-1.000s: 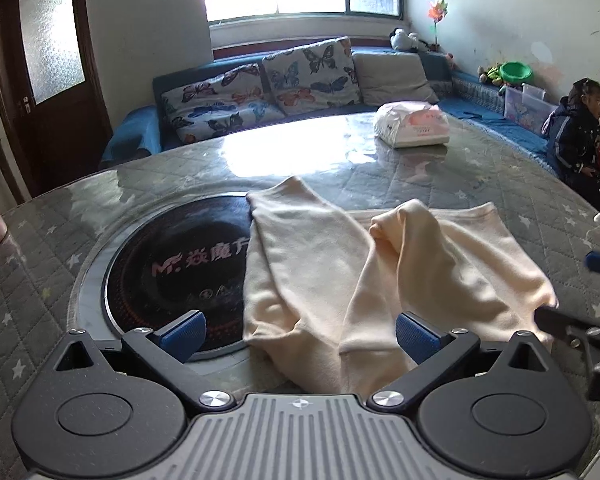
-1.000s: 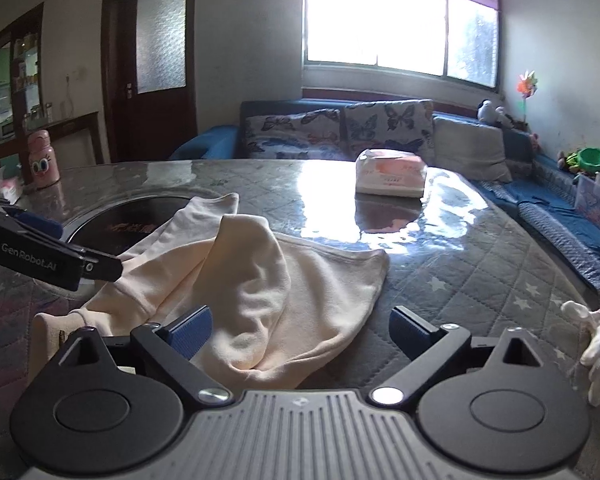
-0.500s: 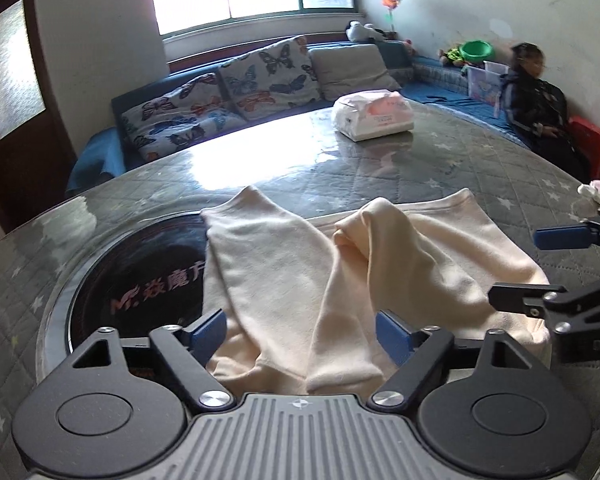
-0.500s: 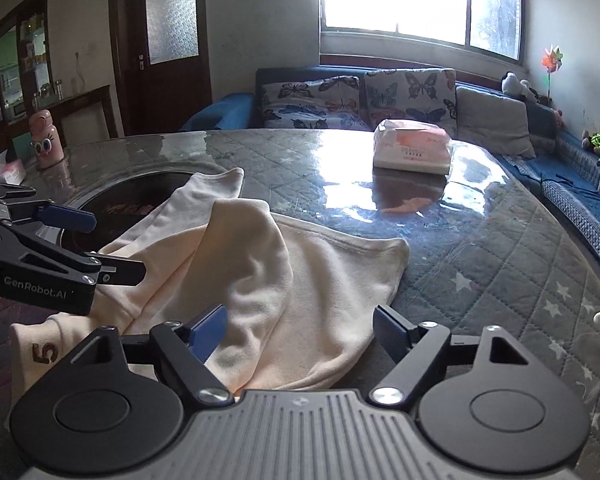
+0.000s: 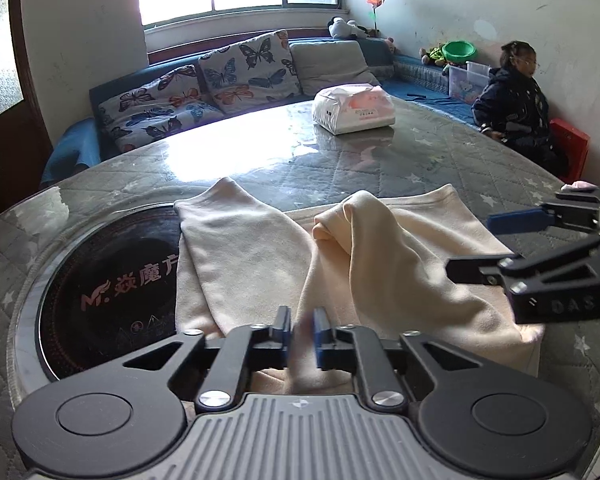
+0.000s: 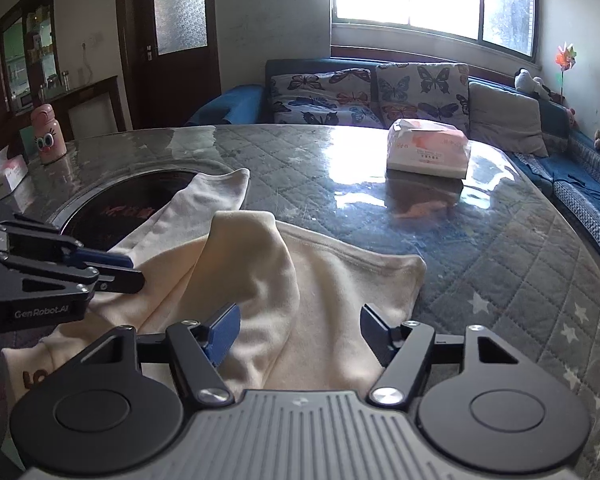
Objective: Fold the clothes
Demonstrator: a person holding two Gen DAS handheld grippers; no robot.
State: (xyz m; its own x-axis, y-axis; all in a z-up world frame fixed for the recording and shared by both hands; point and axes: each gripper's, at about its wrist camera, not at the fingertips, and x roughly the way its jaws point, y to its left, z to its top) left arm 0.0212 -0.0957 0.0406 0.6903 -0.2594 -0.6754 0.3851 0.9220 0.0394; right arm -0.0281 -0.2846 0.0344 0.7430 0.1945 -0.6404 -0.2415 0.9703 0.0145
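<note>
Left wrist view showed a round quilted table under a glossy cover, with a dark inset hotplate at its near left. Draped partly across that plate and over the table's near side lay the cream garment, sleeves folded inward and one fold humped up in the middle. It looked like soft, light knit that would sag and slide on the slick cover, so I judged a hem or seam edge the surest place to pinch, both corners lifted together. A tissue pack sat well beyond it. The left gripper had just clamped down on the garment's near edge, cloth bunched between its blue pads. The right gripper had been narrowing but stood spread over the cloth, not pinching.
</note>
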